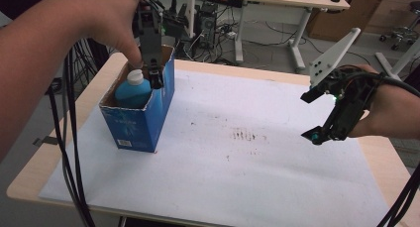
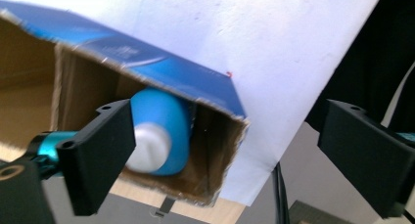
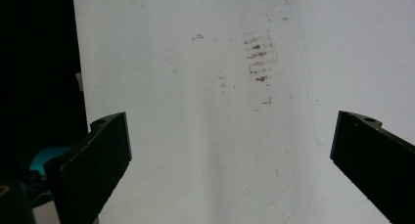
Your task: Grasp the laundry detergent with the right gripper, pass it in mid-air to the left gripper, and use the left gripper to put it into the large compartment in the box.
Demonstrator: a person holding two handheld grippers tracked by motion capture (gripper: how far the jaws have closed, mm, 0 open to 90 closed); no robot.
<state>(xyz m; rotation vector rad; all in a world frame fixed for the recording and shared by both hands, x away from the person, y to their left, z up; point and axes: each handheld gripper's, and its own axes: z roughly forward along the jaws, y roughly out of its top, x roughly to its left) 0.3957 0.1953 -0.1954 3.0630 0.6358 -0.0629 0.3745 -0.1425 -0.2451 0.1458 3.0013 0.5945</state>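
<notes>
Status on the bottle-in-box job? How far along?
Done: the blue bottle sits upright inside the blue box, white cap up. In hand: the left tool hovers over the box opening beside the cap, jaws wide open, gripping nothing. The right tool hangs open above the white sheet, holding nothing. Left: probably just lifting the left tool out of the box.

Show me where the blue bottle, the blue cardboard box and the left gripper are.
blue bottle point(image 1: 132, 92): high view, on its blue shoulder below the white cap.
blue cardboard box point(image 1: 136, 125): high view, on its printed front wall.
left gripper point(image 1: 154, 73): high view, between its fingertips at the box's open top.
</notes>
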